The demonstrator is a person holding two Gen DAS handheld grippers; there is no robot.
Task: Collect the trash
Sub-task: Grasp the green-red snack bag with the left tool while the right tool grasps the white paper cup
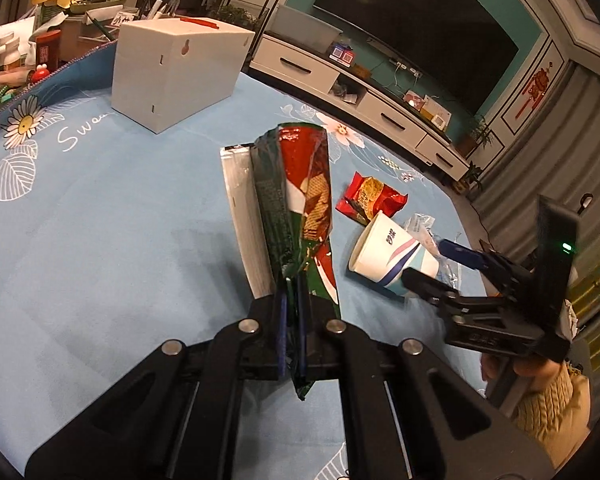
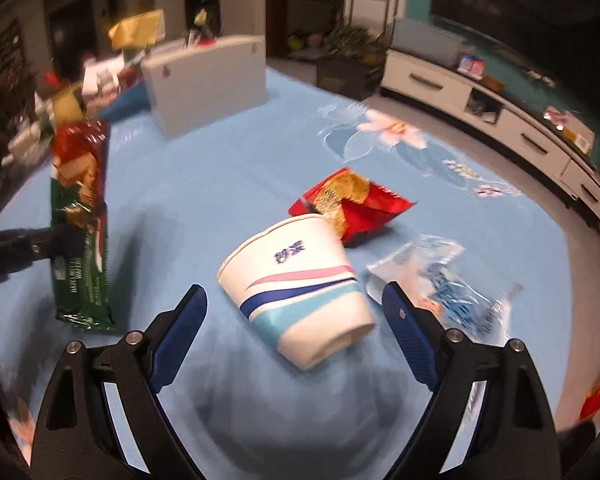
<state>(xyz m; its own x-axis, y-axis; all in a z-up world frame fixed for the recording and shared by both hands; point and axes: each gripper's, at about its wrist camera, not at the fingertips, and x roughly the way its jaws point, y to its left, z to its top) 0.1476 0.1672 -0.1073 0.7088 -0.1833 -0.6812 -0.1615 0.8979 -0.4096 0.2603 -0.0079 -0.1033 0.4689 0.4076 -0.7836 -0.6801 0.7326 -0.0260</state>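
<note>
Your left gripper [image 1: 292,300] is clamped on the green-and-red wafer wrapper [image 1: 300,200], which sticks up ahead of its fingers above the blue tablecloth [image 1: 100,220]. Your right gripper [image 2: 296,320] gapes wide and holds nothing; the tipped paper cup [image 2: 300,284] lies between its fingers, red snack packet [image 2: 352,204] beyond, clear plastic wrapper [image 2: 452,288] beside its right finger.

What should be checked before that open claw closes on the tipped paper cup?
1. Right gripper open wide enough for the cup: ok.
2. Paper cup lies on its side between the fingers, pads not touching it: ok.
3. Clear plastic wrapper close beside one finger, might get caught: not ok.
4. Left gripper shut on the green wafer packet: ok.
5. White box open to take trash: cannot tell.
</note>
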